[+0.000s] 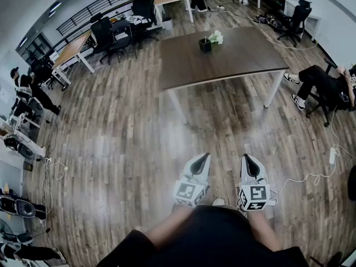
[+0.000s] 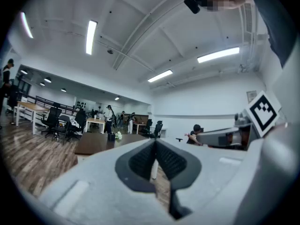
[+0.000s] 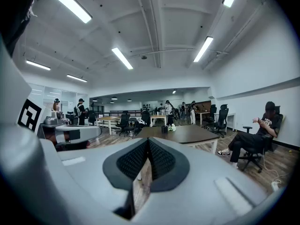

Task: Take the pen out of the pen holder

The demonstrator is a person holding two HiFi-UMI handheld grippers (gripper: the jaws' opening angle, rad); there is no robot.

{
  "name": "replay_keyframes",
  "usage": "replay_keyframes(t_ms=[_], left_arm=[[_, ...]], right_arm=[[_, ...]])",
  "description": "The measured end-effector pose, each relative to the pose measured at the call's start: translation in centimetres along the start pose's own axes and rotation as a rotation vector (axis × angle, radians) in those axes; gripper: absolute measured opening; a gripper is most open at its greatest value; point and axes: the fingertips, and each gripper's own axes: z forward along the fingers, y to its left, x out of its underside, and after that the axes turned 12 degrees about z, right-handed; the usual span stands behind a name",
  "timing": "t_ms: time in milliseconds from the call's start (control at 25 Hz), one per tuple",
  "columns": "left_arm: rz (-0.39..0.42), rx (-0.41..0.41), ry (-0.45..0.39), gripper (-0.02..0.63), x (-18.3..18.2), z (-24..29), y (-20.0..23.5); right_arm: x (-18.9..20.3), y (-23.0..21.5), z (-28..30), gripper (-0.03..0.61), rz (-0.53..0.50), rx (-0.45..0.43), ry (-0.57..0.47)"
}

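Approach step: our left gripper and right gripper have fingers closed, empty. Small black pen holder on dark brown wooden desk is well ahead; we walk closer next.

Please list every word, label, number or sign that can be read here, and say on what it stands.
None can be read.
The left gripper and the right gripper bear only black-and-white square markers, no letters.
Any print on the pen holder on the table is too small to tell.
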Motion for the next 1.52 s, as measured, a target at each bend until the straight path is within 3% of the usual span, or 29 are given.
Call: replay_keyframes(t_ms=[320, 800, 920, 1200, 1520], left_arm=[[0.023, -0.006, -0.033, 0.002, -0.4, 2.2, -0.8], [-0.010, 0.041, 0.000, 0.002, 1.9, 5.8, -1.6], [-0.043, 0.073, -0.001, 0.000, 2.9, 8.0, -0.8], [-0.055, 0.142, -0.016, 0.002, 3.4, 16.2, 2.3], [-0.104, 0.165, -0.025, 0.000, 3.5, 26.4, 10.1]], right_arm=[[-0.5, -1.9, 0.3, 0.003, 0.017, 0.005, -0.037], [2.5, -4.4, 1.9, 0.003, 0.047, -0.025, 0.051], [2.9, -4.5, 4.4, 0.003, 0.004, -0.045, 0.097], [-0.4, -7.9, 11.6, 0.003, -0.019, 0.026, 0.056], [-4.1, -11.8, 23.6, 0.003, -0.026, 0.058, 0.056]])
